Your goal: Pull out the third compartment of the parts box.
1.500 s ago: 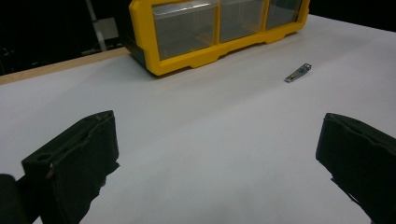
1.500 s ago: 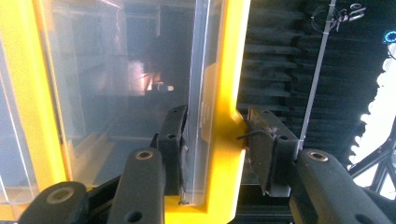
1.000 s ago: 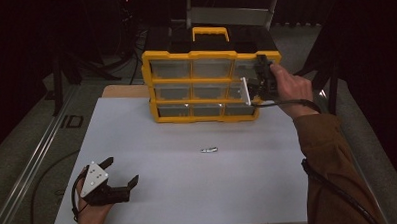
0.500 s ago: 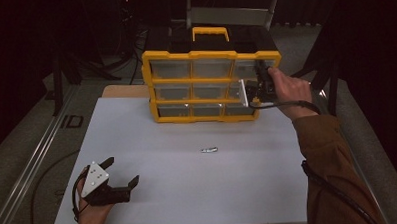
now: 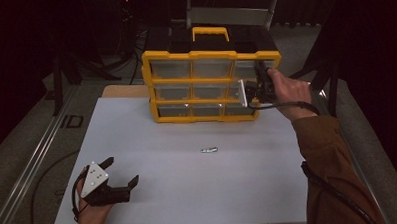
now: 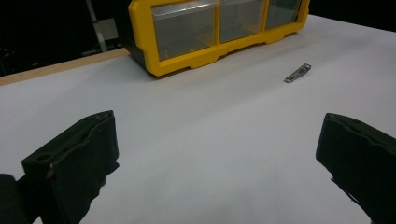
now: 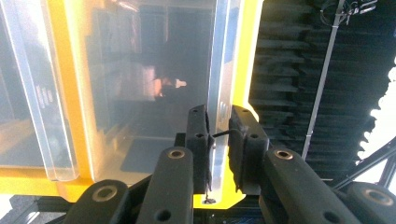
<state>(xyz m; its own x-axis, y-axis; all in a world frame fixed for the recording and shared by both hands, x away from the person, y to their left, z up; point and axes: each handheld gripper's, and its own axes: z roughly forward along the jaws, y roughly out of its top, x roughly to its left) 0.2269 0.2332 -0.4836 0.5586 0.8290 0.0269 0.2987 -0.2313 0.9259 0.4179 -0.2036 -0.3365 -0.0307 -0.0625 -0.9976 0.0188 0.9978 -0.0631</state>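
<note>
While pinching drawer lip (image 7: 217,93), right gripper (image 7: 218,140)

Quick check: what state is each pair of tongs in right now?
Left tongs: open, holding nothing, low over the white table.
Right tongs: shut on the clear plastic drawer front of the yellow drawer organiser.

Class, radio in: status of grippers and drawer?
Right gripper shut on drawer edge. Left gripper open, idle on table. Nail clipper lies clear.
</note>
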